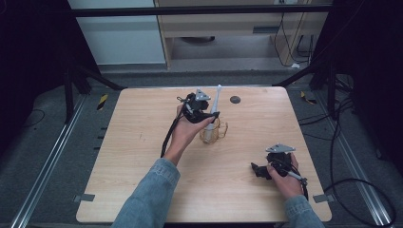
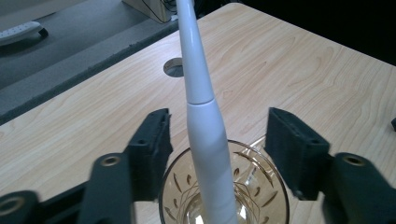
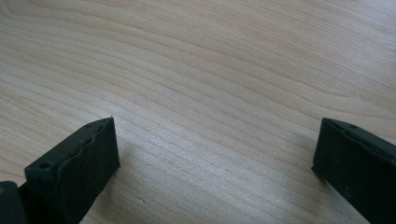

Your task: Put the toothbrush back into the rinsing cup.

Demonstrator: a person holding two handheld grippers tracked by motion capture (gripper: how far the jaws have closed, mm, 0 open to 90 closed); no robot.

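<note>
Left tongs [image 2: 212,154] are standing released around the white toothbrush [image 2: 205,116] now leaning in the amber glass [image 2: 261,186] at worktop [image 1: 142,142] center (placement looking done), right tongs [image 1: 259,169] idling open at 4 o'clock, only withdrawal remaining.

On the wooden tabletop [image 1: 142,156], an amber glass [image 1: 214,131] stands near the middle with a white toothbrush [image 1: 216,99] leaning up out of it toward the far edge. The left tool [image 1: 209,115], held in a hand, sits at the glass's rim beside the toothbrush. The right tool [image 1: 256,169] rests at the near right, well apart. A dark round hole [image 1: 235,99] lies far right of the glass.
</note>
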